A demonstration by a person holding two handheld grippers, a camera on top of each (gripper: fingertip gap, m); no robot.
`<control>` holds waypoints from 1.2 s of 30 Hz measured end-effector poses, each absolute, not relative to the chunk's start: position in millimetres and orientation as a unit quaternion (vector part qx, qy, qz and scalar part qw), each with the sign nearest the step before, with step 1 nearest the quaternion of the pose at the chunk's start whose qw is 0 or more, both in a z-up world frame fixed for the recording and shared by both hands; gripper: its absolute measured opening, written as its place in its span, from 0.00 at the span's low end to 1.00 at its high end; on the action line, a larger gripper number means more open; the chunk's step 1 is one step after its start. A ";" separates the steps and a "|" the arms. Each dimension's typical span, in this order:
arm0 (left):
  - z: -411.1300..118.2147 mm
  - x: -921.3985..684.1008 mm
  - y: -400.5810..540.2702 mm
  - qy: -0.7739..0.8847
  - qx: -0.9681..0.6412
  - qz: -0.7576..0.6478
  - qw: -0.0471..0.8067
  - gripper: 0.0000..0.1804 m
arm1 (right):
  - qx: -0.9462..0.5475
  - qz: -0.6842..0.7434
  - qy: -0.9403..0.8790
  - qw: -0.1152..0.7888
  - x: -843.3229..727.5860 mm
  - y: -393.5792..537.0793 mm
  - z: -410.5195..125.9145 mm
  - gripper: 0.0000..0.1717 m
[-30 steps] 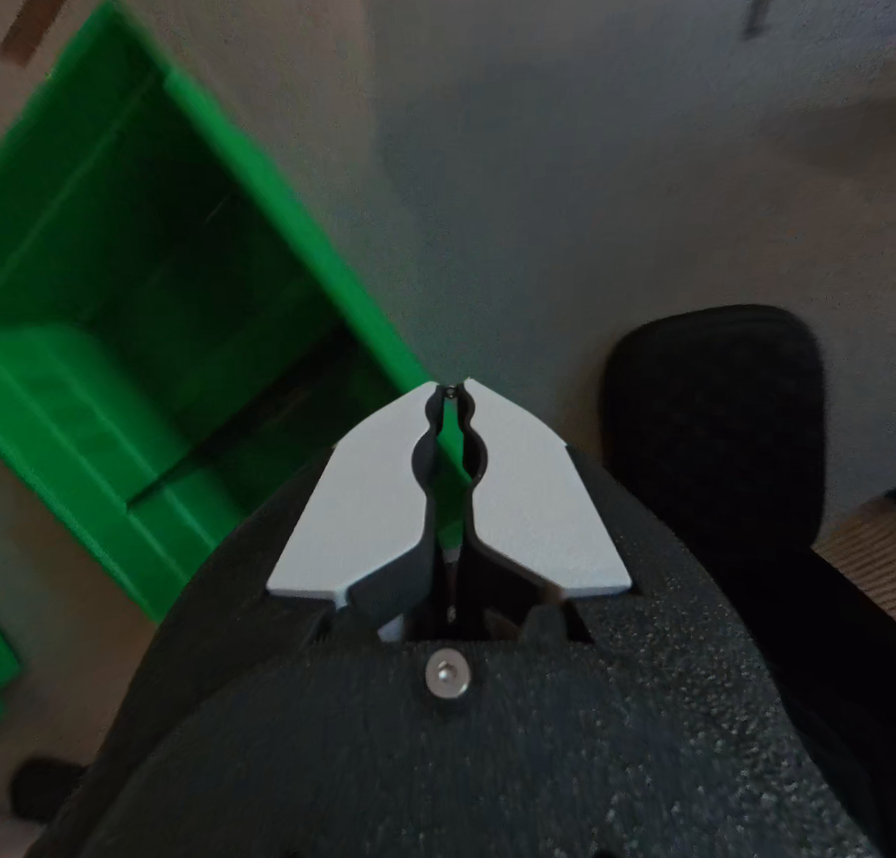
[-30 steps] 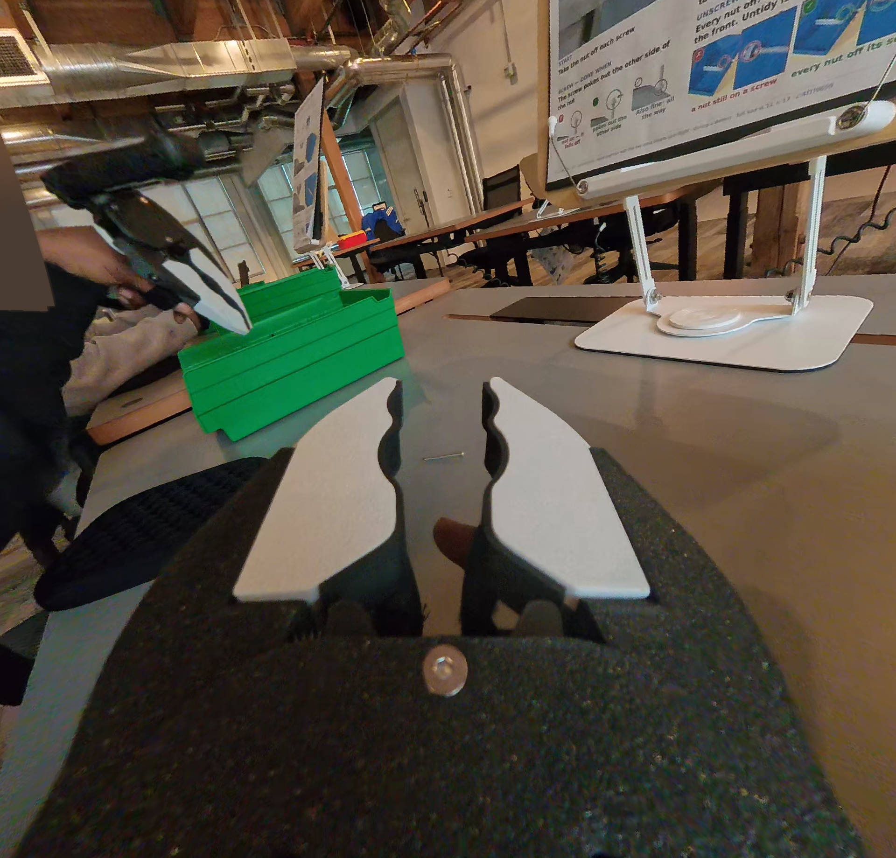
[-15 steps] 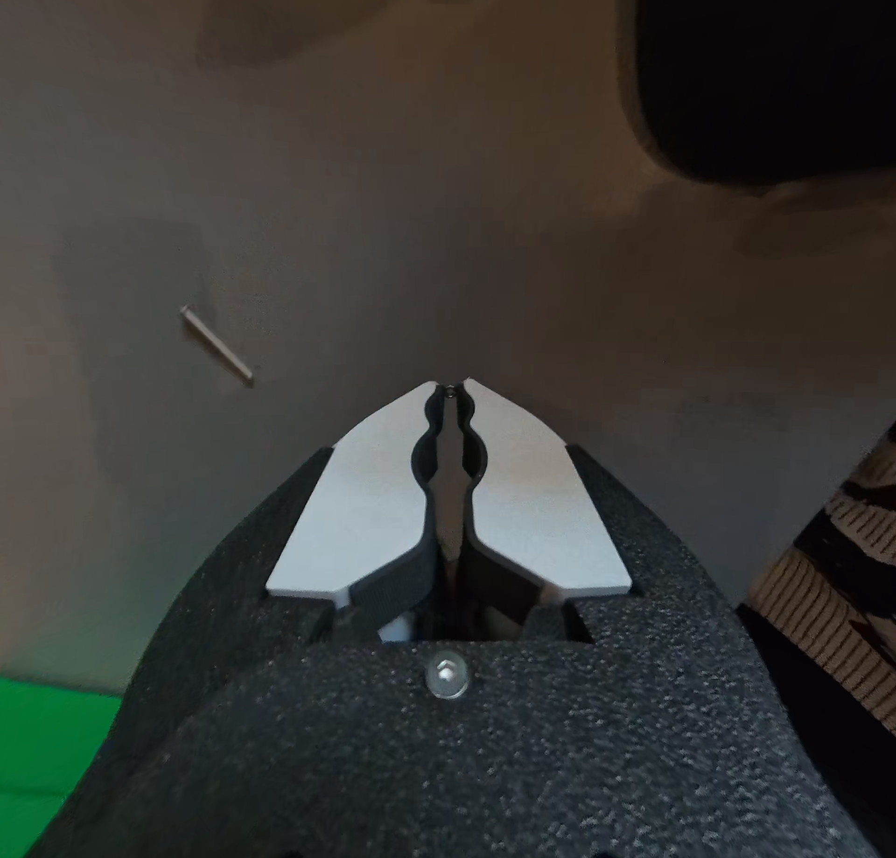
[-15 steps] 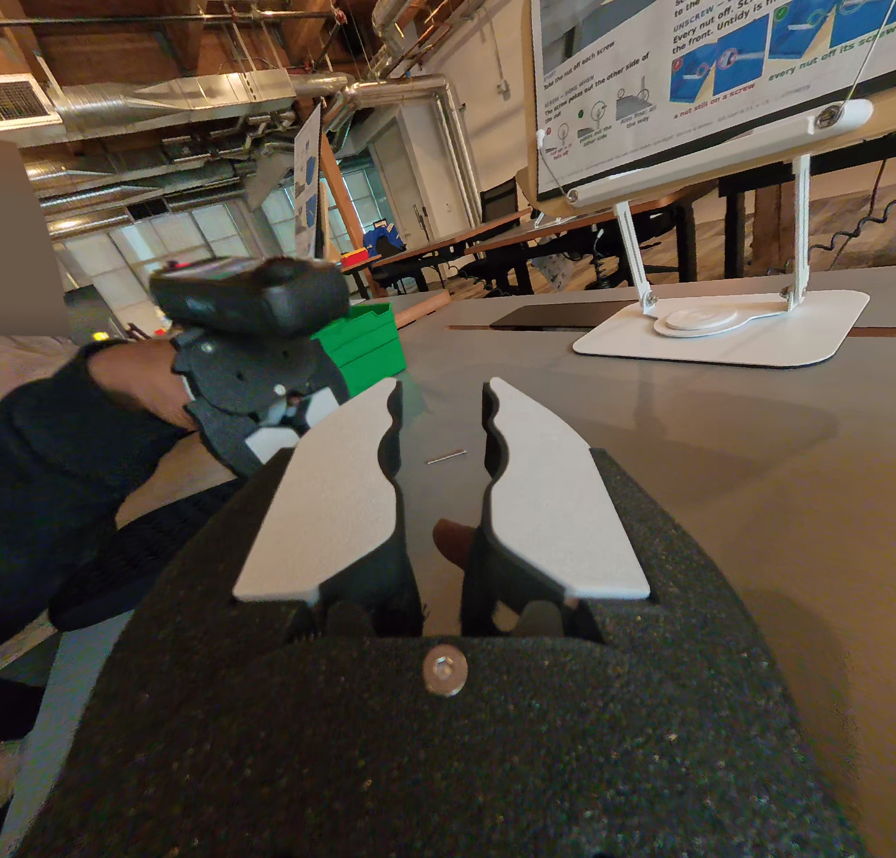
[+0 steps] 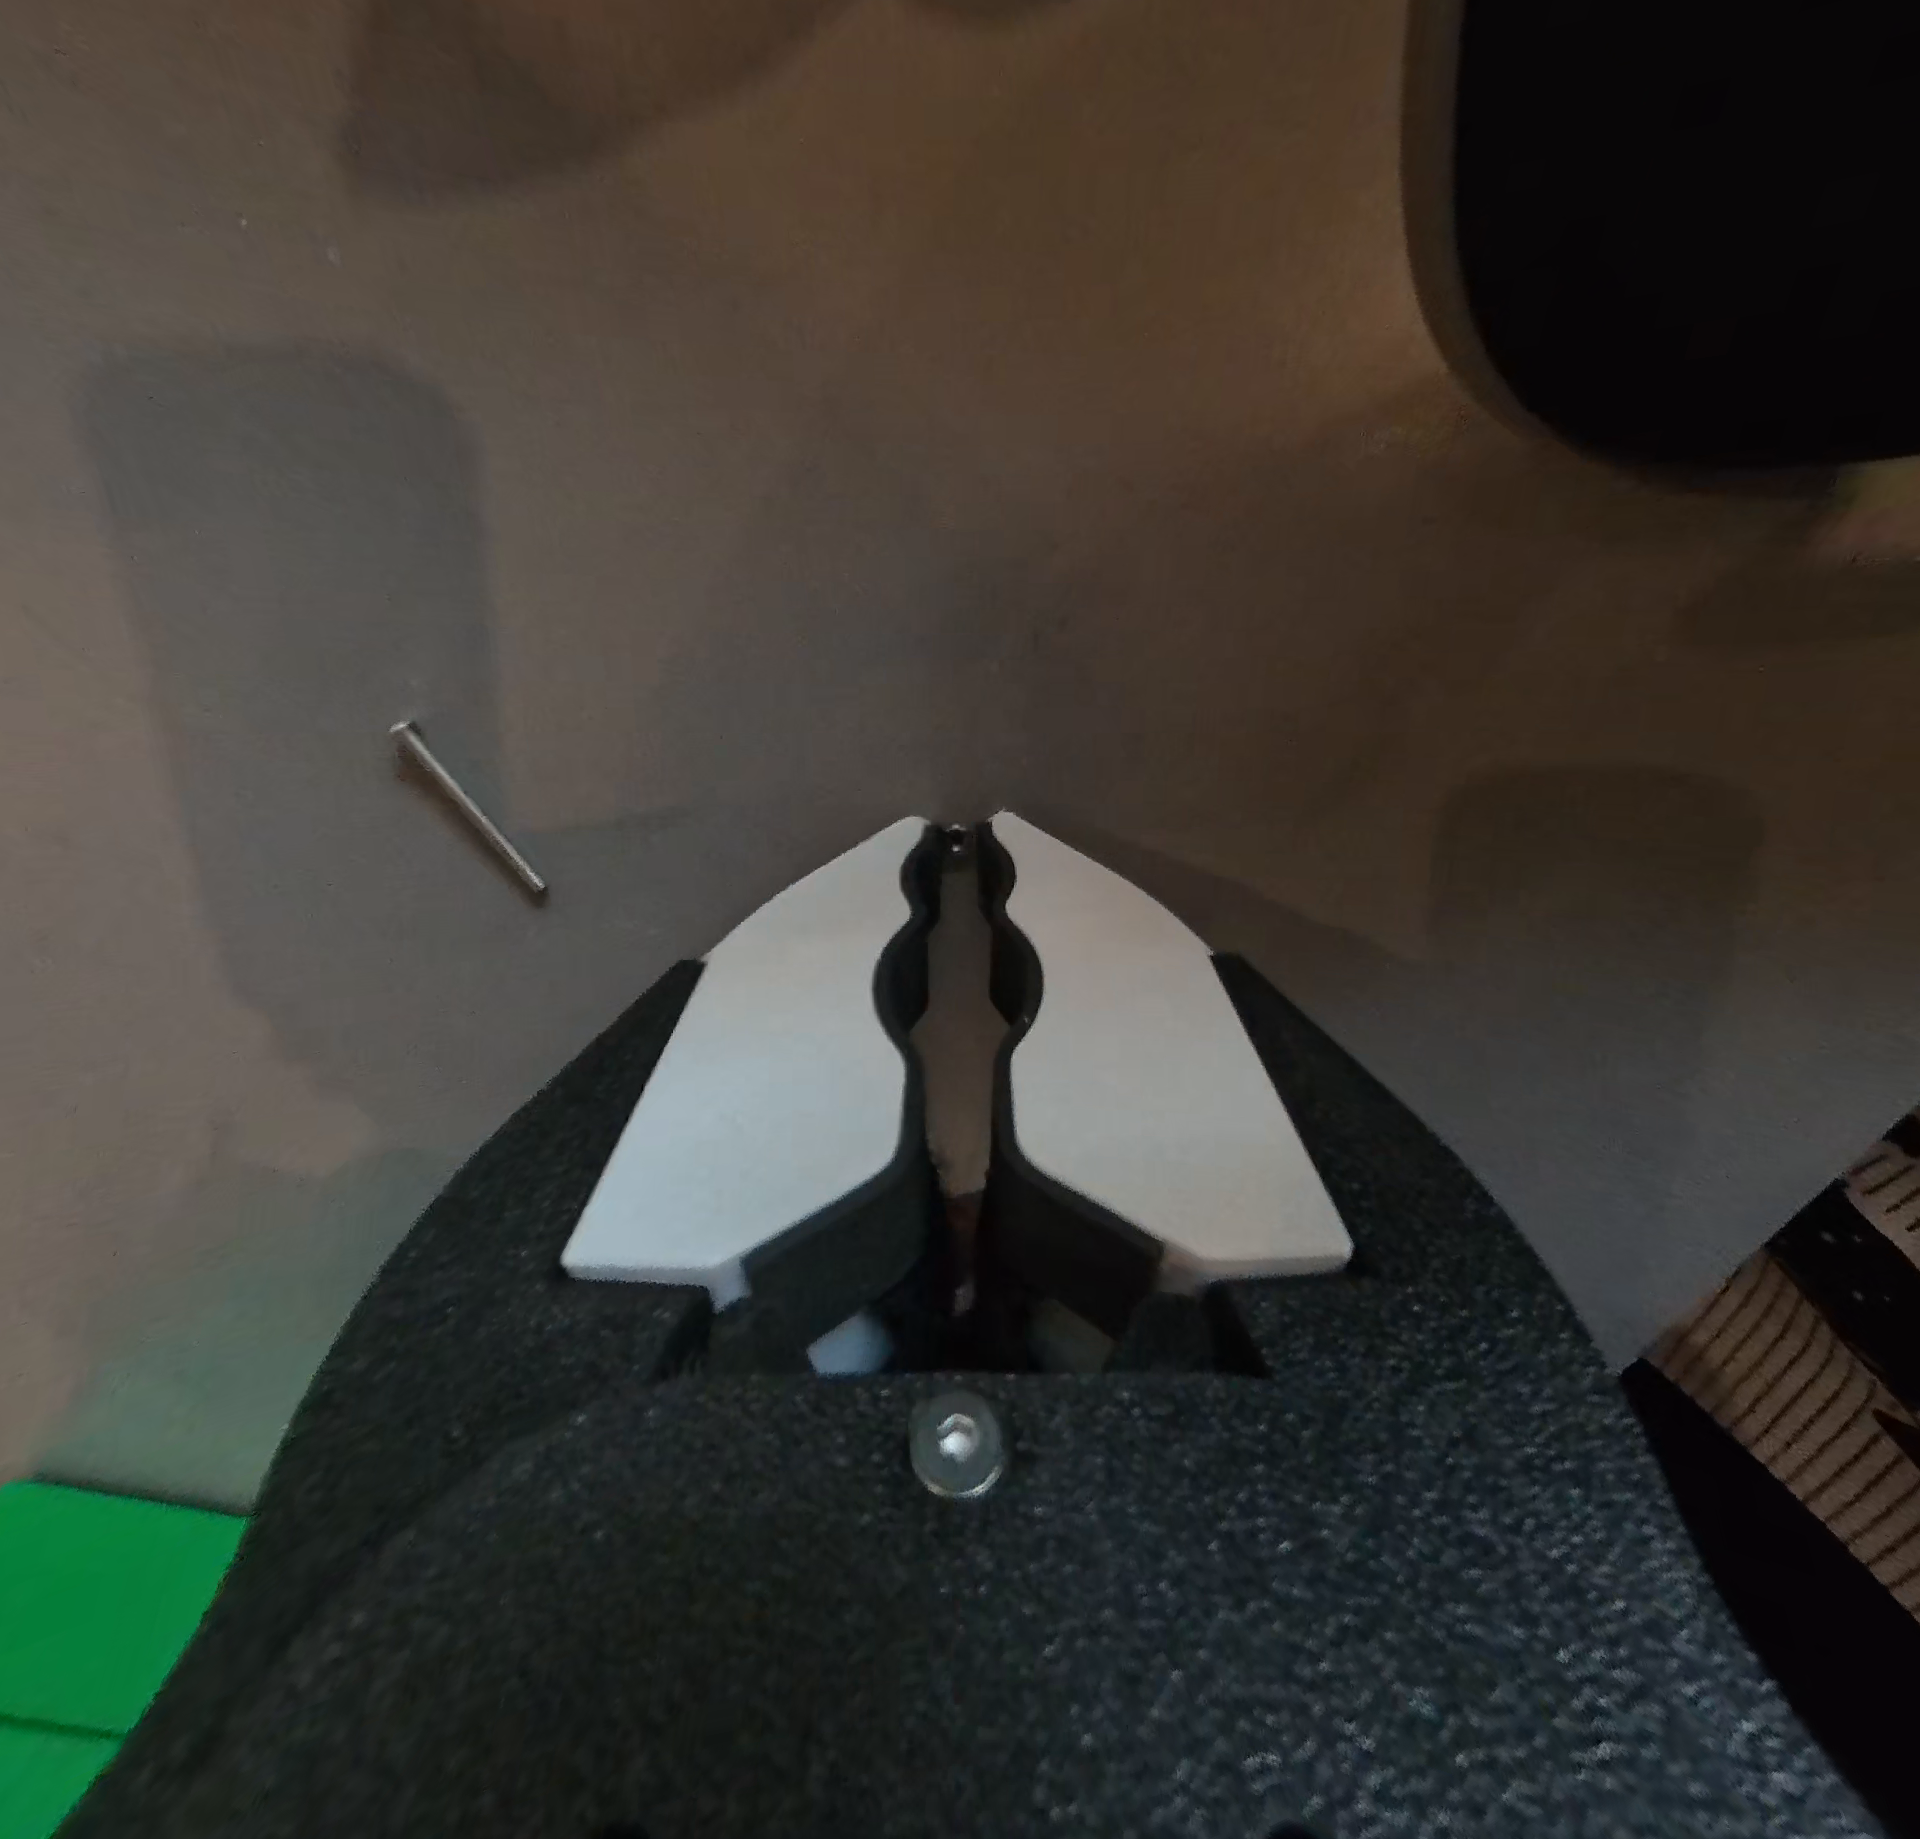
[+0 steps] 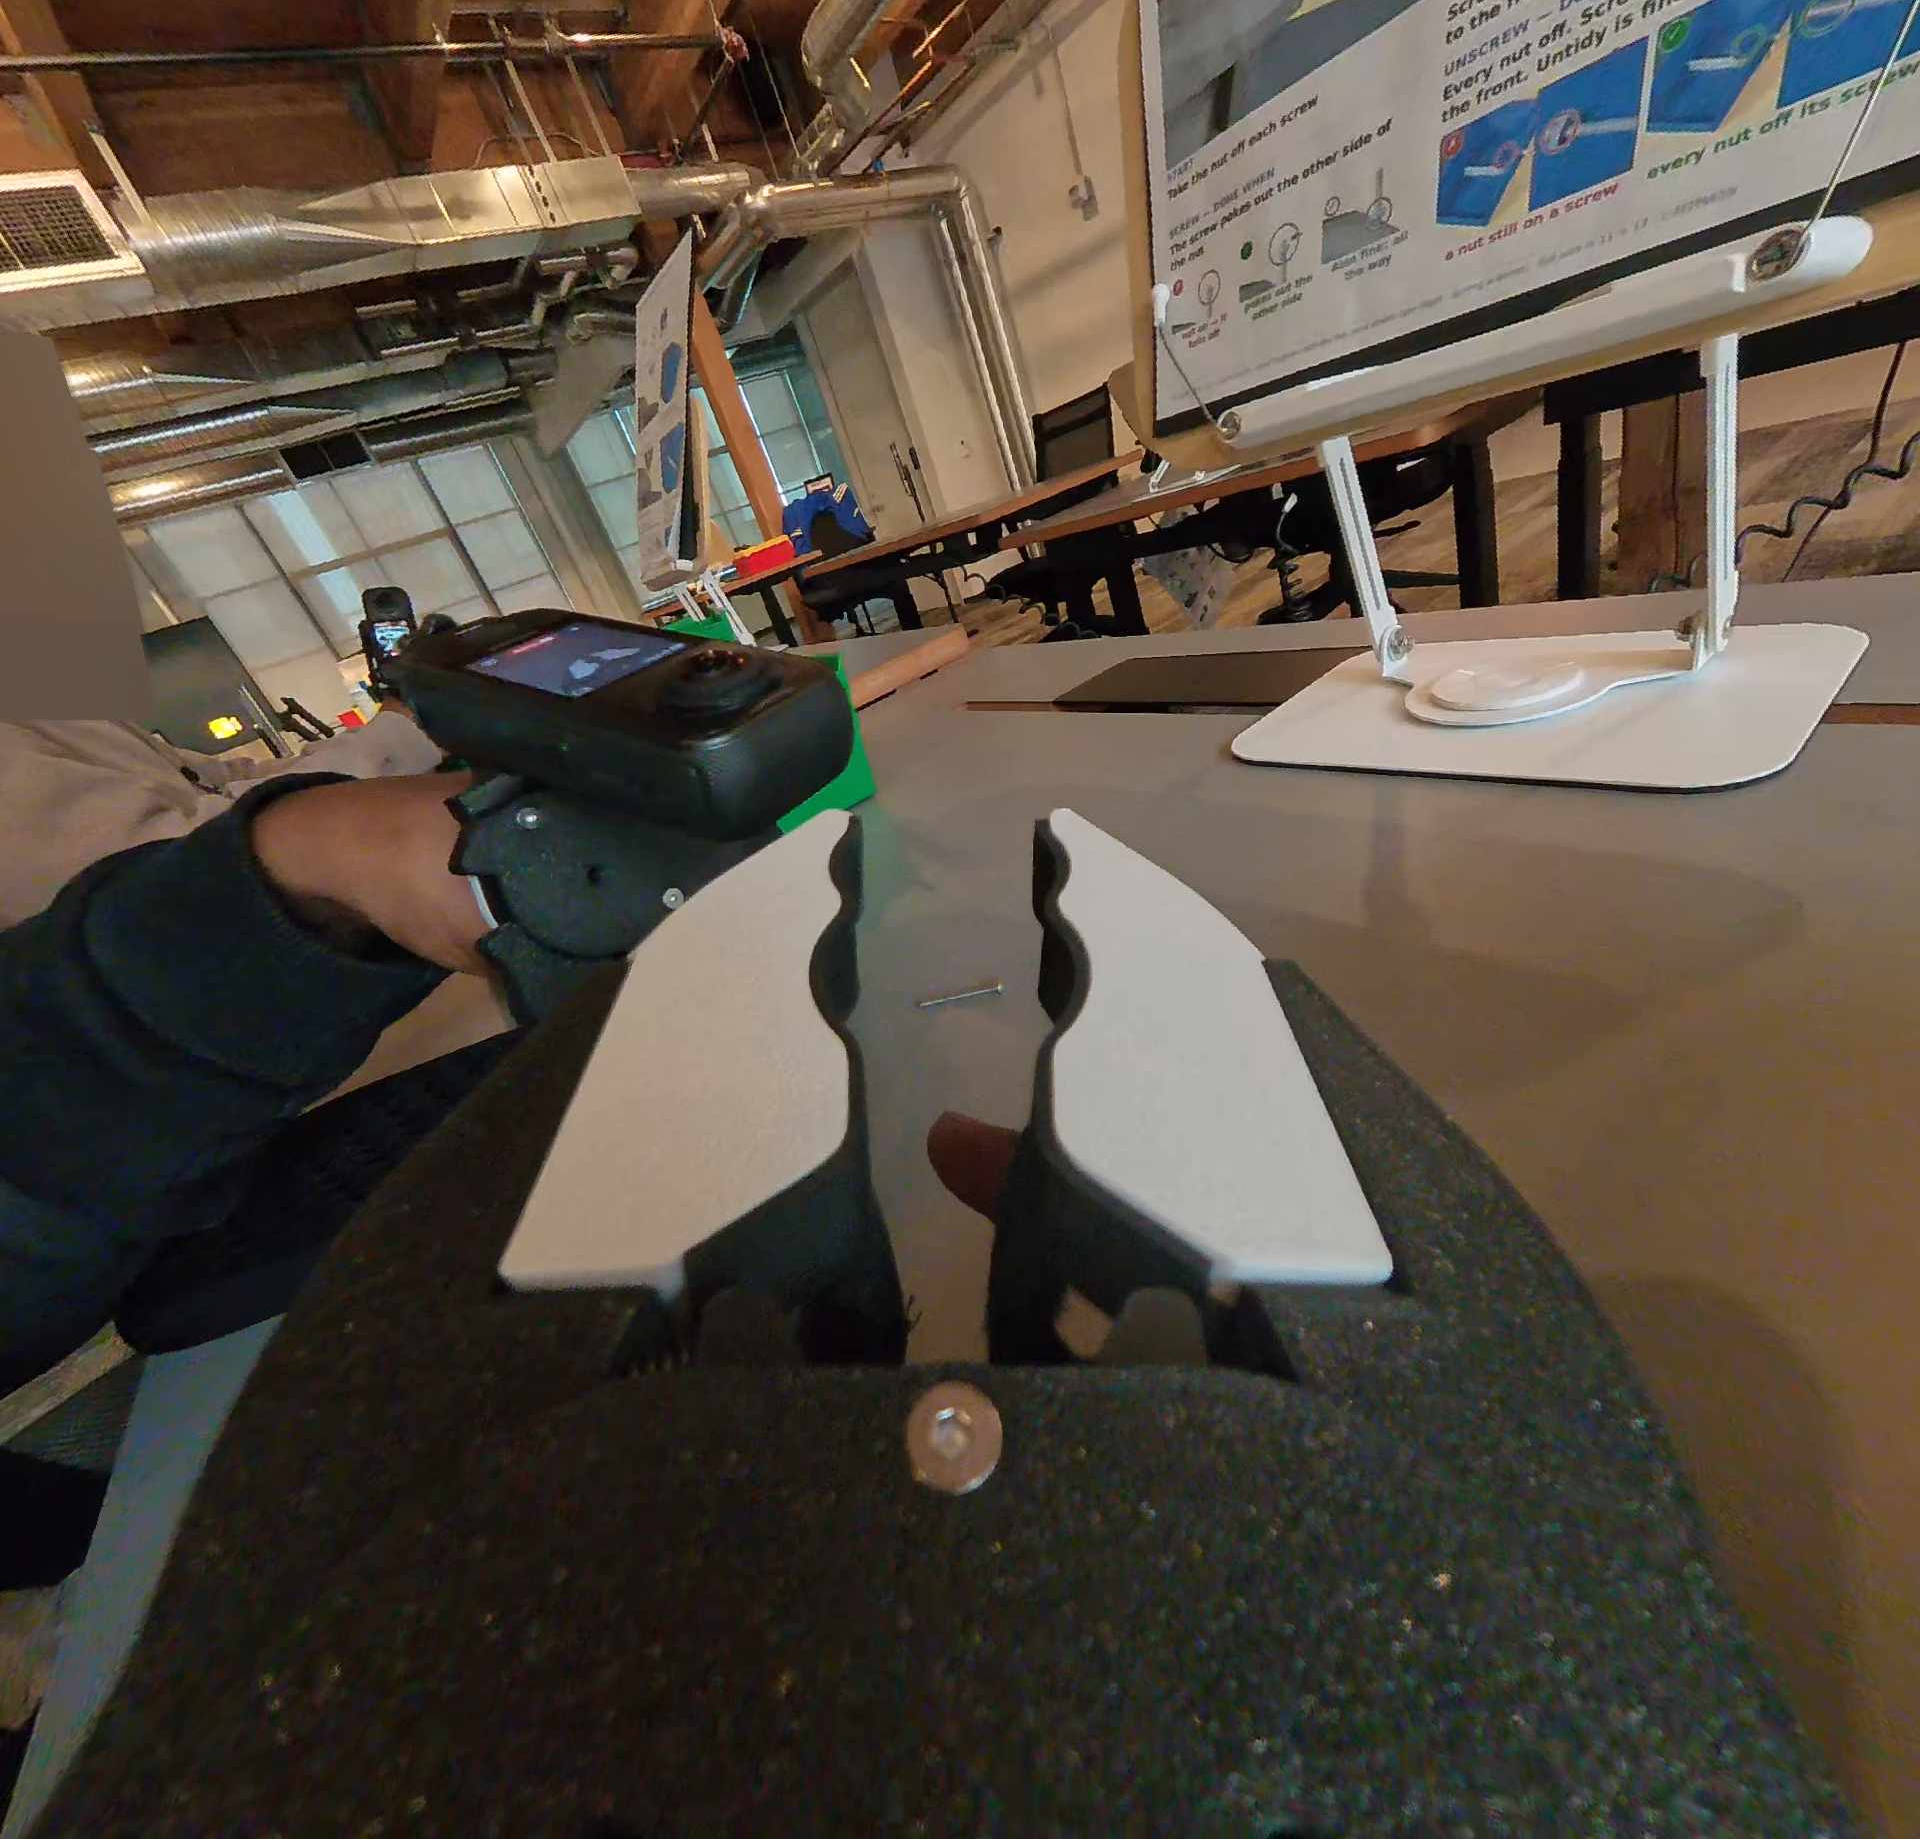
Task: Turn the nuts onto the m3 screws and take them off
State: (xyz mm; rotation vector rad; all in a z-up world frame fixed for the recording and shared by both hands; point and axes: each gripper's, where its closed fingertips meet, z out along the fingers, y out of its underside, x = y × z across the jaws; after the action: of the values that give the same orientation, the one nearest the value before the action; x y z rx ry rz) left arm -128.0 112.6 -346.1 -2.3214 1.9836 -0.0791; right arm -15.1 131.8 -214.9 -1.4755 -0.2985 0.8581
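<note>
Left wrist view: the left gripper [image 5: 959,833] has its fingers pinched on a tiny dark nut [image 5: 956,835] at their tips, just above the grey tabletop [image 5: 1039,439]; a slim silver screw [image 5: 468,813] lies to the left.

Right wrist view: the right gripper [image 6: 948,833] fingers stand apart and bare, the screw [image 6: 961,996] lying on the tabletop between them; a printed instruction sheet [image 6: 1507,127] stands far right.

A thin silver screw [image 5: 468,813] lies flat on the grey surface [image 5: 935,439], alone, its small head at one end and its long shank bare (no nut on it). In the left wrist view it lies aslant, left of the fingers [image 5: 831,1010] and apart from them. A tiny dark nut [image 5: 955,835] sits pinched at the very fingertips, just above the surface; its shape is too small to tell.
</note>
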 end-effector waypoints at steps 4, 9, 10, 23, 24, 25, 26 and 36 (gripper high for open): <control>-345.0 -128.3 110.7 0.647 -0.760 -0.039 0.049 0.10 | -0.651 0.375 -0.130 0.647 -14.6 131.8 -216.4 0.18; -328.6 -125.5 109.2 0.638 -0.758 -0.095 0.102 0.20 | -0.654 0.374 -0.127 0.646 -13.7 132.6 -217.6 0.18; -322.3 -124.6 109.9 0.634 -0.755 -0.113 0.122 0.21 | -0.654 0.373 -0.127 0.646 -13.5 132.5 -217.6 0.18; -253.7 -150.6 108.5 0.580 -0.601 -0.371 0.406 0.26 | -0.671 0.346 -0.178 0.631 -33.2 132.8 -215.5 0.18; -252.3 -154.6 108.8 0.574 -0.597 -0.377 0.415 0.26 | -0.673 0.341 -0.196 0.627 -38.7 131.9 -212.7 0.17; -250.8 -158.5 108.7 0.567 -0.591 -0.383 0.426 0.26 | -0.677 0.332 -0.218 0.620 -44.6 131.5 -210.0 0.17; -248.7 -162.5 108.2 0.559 -0.584 -0.392 0.440 0.26 | -0.681 0.321 -0.246 0.610 -51.1 131.7 -207.7 0.17; -240.5 -198.5 119.3 0.480 -0.577 -0.407 0.520 0.22 | -0.646 0.163 -0.660 0.347 -124.5 153.7 -236.9 0.12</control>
State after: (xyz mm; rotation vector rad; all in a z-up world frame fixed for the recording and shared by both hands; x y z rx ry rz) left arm -198.5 119.3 -240.5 -1.3839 1.1507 -0.9758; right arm -124.5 153.7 -236.9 -1.6766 -1.7121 0.4239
